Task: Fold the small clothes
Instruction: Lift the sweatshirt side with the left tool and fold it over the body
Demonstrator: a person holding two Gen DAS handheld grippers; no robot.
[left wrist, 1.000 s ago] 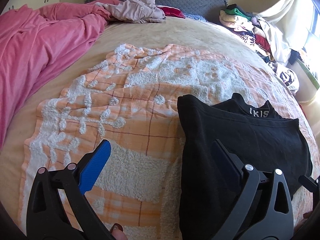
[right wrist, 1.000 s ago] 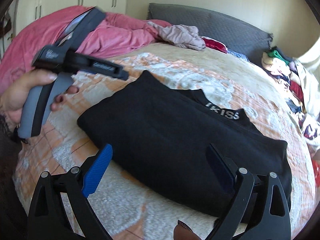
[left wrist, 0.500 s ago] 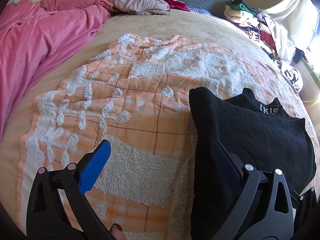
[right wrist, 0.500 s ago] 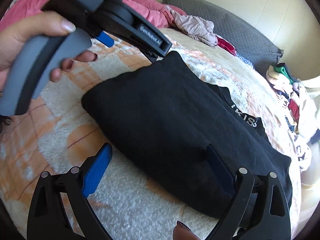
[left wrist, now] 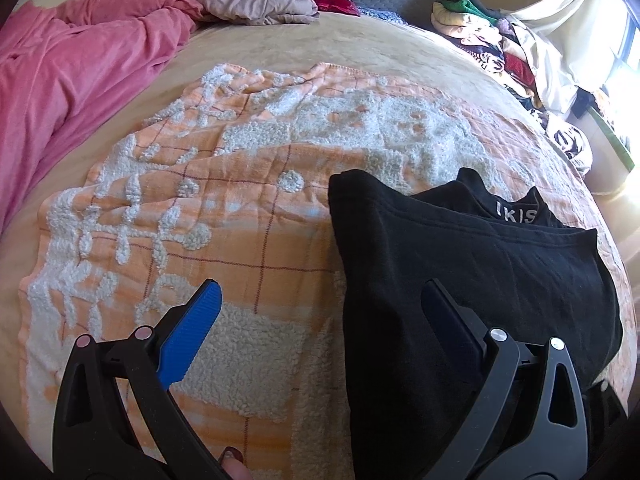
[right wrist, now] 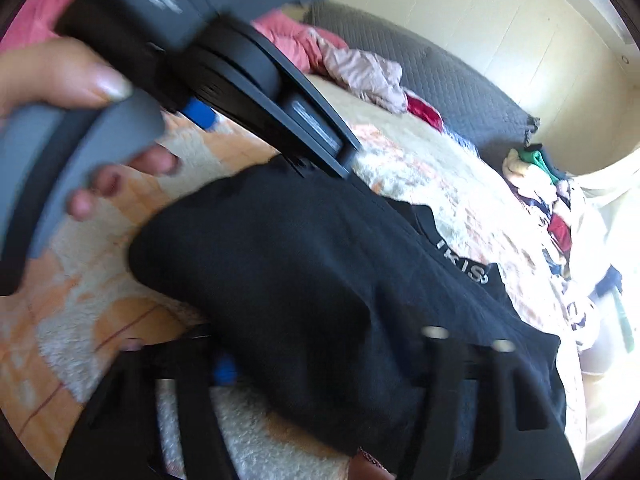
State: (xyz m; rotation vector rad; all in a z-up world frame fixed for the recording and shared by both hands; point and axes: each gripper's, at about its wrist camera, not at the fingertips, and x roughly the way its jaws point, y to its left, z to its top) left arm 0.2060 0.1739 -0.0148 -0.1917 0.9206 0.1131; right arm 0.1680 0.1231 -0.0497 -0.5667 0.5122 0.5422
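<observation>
one black garment, partly folded, lies on orange blanket toward right edge of bed. left claw wide open, empty, straddling garment's left edge. right claw blurred, cannot tell. judged step: next fold; needs clean edge pinch.

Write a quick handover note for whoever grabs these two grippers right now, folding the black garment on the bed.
Left gripper: open, holding nothing, one finger over the black garment's left edge.
Right gripper: blurred; the garment's near edge seems to drape over its fingers, grip unclear.
The garment lies partly folded on the orange blanket, waistband lettering showing at the far side.
Left to do: finish folding and flatten it.
</observation>
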